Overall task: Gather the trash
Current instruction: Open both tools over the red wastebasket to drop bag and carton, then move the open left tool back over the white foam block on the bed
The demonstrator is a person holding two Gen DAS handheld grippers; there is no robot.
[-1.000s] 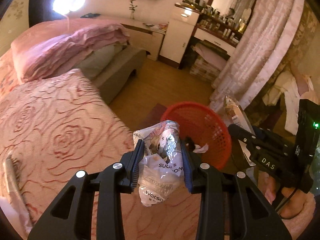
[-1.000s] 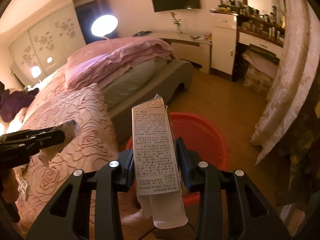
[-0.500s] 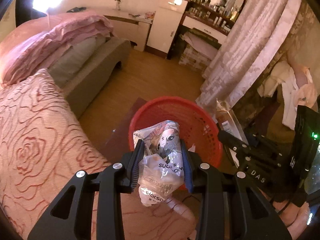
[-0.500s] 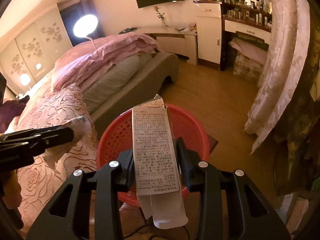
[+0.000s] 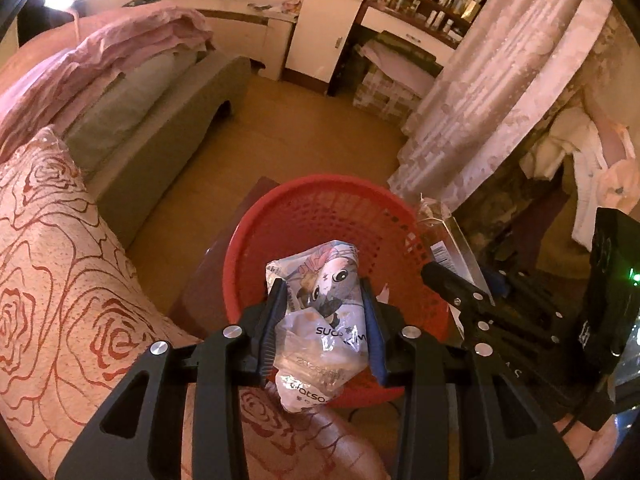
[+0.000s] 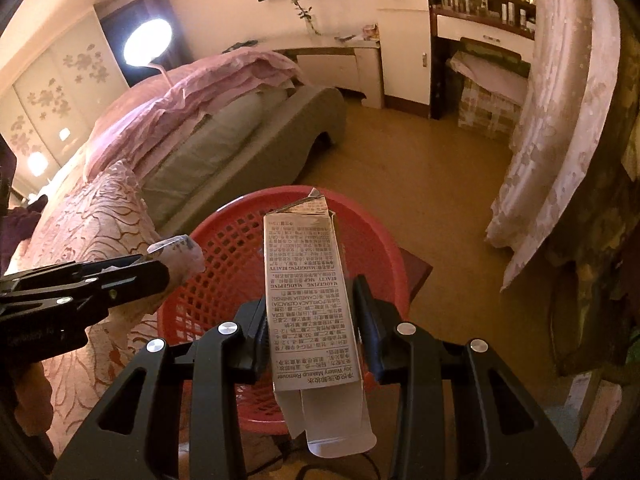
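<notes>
Left gripper [image 5: 323, 322]: jaws were opening around a soft, light, crinkly wrapper [image 5: 320, 316], held above the red basket [image 5: 304, 208].
Right gripper [image 6: 310, 322]: pinched mid-length on a light, crushable carton [image 6: 306, 292] over the basket.

The right gripper [image 6: 310, 312] was directed downward over a red perforated basket [image 6: 224, 248] set on the wooden floor [image 6: 420, 184]. A tall printed carton [image 6: 306, 296] was clamped upright between its jaws (the lower flap hung open below the fingers), and the carton's torn top overlapped the basket's far rim. At the left edge the left gripper [image 6: 160, 270] was seen side-on above the basket's near-left rim, with a crumpled wrapper [image 6: 180, 250] projecting from its tip. A bed with a rose-patterned cover [image 6: 104, 216] and pink bedding [image 6: 192, 104] was seen to the left, a lace curtain [image 6: 560, 128] to the right, and a lit round lamp [image 6: 147, 42] behind.
</notes>
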